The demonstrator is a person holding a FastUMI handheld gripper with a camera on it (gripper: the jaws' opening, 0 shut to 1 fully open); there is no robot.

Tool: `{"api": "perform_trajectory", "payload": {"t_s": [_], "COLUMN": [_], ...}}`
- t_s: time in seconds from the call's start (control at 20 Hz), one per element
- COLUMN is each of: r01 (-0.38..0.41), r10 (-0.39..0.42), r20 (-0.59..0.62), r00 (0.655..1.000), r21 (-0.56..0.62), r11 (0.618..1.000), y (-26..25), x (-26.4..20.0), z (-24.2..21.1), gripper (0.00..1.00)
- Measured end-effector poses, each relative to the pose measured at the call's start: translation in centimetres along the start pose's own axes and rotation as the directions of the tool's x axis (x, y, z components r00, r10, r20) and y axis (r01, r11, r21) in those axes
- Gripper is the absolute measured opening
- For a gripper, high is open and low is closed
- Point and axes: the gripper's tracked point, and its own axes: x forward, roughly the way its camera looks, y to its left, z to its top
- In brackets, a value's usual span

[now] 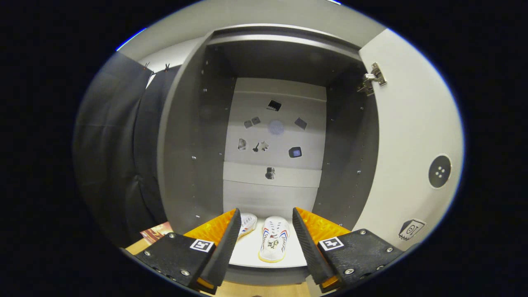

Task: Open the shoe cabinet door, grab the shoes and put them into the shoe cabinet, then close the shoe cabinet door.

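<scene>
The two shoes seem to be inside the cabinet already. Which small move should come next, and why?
Probably draw the hand-held gripper back from the opening and go toward the open door to close it. Both shoes lie on the cabinet floor, the fingers are open and hold nothing, and the door stands swung out beside them.

The gripper stood with its fingers spread apart, gripping nothing; each finger had a ridged orange plastic back, a matt black ribbed pad and a matt black plastic base plate fixed with shiny metal screws. The shoe cabinet presented smooth matt grey panels, a smooth white door with a bright metal hinge, and a pale back panel. The shoes looked like white cloth with pale rubbery soles, on a smooth white shelf.
</scene>
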Motion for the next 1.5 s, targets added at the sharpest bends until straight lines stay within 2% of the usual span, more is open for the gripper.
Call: {"api": "perform_trajectory", "payload": {"t_s": [0.15,0.35,0.45,0.7,1.0,1.1,1.25,1.35,1.5], "r01": [-0.006,-0.033,-0.001,-0.003,0.091,0.147,0.143,0.216,0.284], "r10": [0.005,0.030,-0.004,-0.006,-0.100,-0.159,-0.167,-0.235,-0.296], "r20": [0.038,0.064,0.084,0.124,0.162,0.181,0.210,0.226,0.231], "r00": [0.999,0.997,0.996,0.992,0.982,0.971,0.963,0.945,0.927], "r21": [0.037,0.047,0.053,0.070,0.057,0.075,0.124,0.106,0.082], "r11": [0.999,0.998,0.999,0.998,0.994,0.986,0.982,0.971,0.955], "y": [-1.1,-2.2,-3.7,-6.3,-11.7,-14.3,-16.2,-19.2,-22.6], "x": [-3.5,-8.3,-10.3,-17.2,-24.8,-27.2,-30.6,-32.0,-32.9], "z": [1.7,2.5,2.6,2.6,2.0,2.0,2.6,2.2,1.6], "gripper": [0.88,0.93,0.93,0.93,0.93,0.93,0.91,0.93,0.93]}}
